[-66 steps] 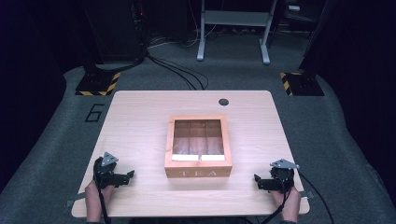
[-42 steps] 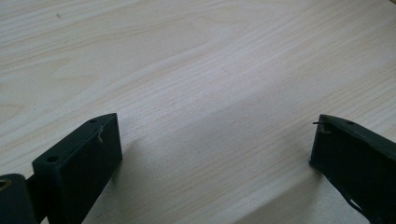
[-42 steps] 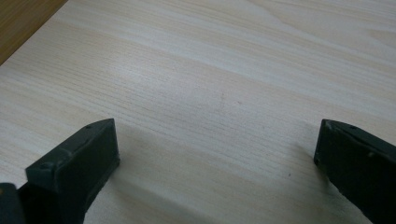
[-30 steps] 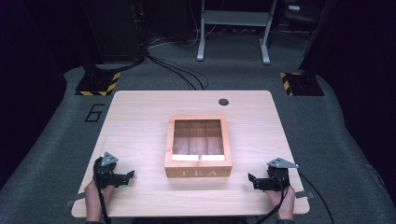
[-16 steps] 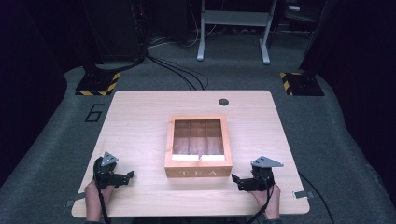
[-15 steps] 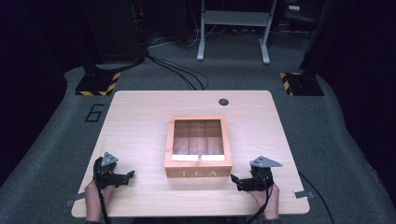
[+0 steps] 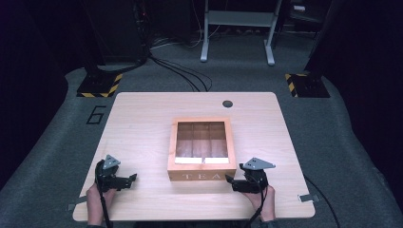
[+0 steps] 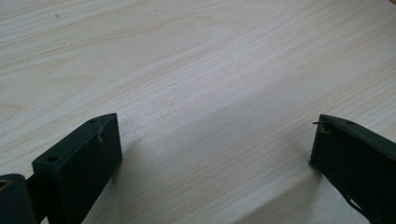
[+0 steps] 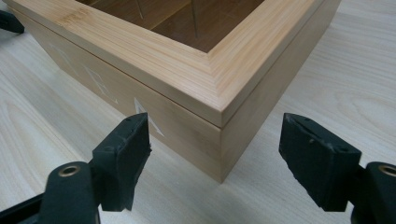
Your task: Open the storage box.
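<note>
Tea box [image 7: 202, 148]: wooden, marked TEA on its front, lid closed, at the middle of the counter [image 7: 142, 123].
Right claw [image 7: 229, 180]: jaws apart, nothing held, low over the counter at the box's near right corner; in the right gripper view that corner [image 9: 219, 140] stands between the jaws.
Left claw [image 7: 133, 177]: jaws apart, empty, near the counter's near left edge, well apart from the box.
</note>
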Demonstrator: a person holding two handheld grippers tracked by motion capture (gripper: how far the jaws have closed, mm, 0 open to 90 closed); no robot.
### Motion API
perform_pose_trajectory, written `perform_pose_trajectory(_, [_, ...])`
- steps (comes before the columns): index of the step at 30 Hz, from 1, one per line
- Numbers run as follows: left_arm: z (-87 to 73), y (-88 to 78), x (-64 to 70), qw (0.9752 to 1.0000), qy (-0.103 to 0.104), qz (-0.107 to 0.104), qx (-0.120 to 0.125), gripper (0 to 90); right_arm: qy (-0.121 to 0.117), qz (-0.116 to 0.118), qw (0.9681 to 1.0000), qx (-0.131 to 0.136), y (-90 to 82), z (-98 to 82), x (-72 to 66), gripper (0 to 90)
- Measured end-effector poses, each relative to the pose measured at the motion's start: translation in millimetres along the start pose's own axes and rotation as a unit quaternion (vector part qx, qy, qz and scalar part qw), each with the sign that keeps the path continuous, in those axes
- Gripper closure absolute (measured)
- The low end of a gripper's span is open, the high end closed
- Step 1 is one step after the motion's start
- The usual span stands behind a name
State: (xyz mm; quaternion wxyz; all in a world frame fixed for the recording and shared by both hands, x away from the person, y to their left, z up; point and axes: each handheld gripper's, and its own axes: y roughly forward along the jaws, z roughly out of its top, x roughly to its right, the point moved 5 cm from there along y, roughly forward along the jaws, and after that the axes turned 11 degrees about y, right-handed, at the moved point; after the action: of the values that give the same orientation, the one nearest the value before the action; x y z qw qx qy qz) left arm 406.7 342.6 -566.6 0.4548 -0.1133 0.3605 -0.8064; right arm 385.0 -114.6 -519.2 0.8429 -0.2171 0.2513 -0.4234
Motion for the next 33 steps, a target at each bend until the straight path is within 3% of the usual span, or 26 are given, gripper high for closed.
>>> perform_pose_trajectory(1, [0.0, 0.0, 0.0, 1.0000, 0.000, 0.000, 0.000, 1.8, -0.001, 0.000, 1.0000, 0.005, -0.4, 0.7, -0.6, 29.8])
perform_pose_trajectory(6, [0.0, 0.0, 0.0, 1.0000, 0.000, 0.000, 0.000, 1.8, -0.011, -0.006, 0.9999, 0.010, 0.2, 2.4, -3.0, 32.6])
perform_pose_trajectory(11, [-0.1, -0.5, -0.1, 1.0000, 0.000, -0.002, -0.003, 1.8, -0.025, -0.007, 0.9997, 0.002, 4.9, 2.7, -6.6, 38.8])
perform_pose_trajectory(15, [-0.1, -0.4, -0.1, 1.0000, 0.001, -0.001, -0.002, 1.8, -0.039, -0.021, 0.9990, -0.010, 3.8, 0.4, -6.9, 43.4])
perform_pose_trajectory(21, [0.1, 0.1, 0.0, 1.0000, 0.000, 0.000, 0.000, 1.8, -0.025, 0.000, 0.9993, 0.027, -3.7, 4.4, -5.5, 46.5])
perform_pose_trajectory(28, [0.0, -0.4, -0.1, 1.0000, 0.000, -0.001, -0.002, 1.8, -0.036, -0.008, 0.9989, 0.028, -6.1, 4.7, -6.7, 50.2])
perform_pose_trajectory(33, [0.0, -0.3, -0.1, 1.0000, 0.000, -0.002, -0.002, 1.8, -0.025, -0.004, 0.9989, 0.040, -8.0, 4.2, -6.0, 53.9])
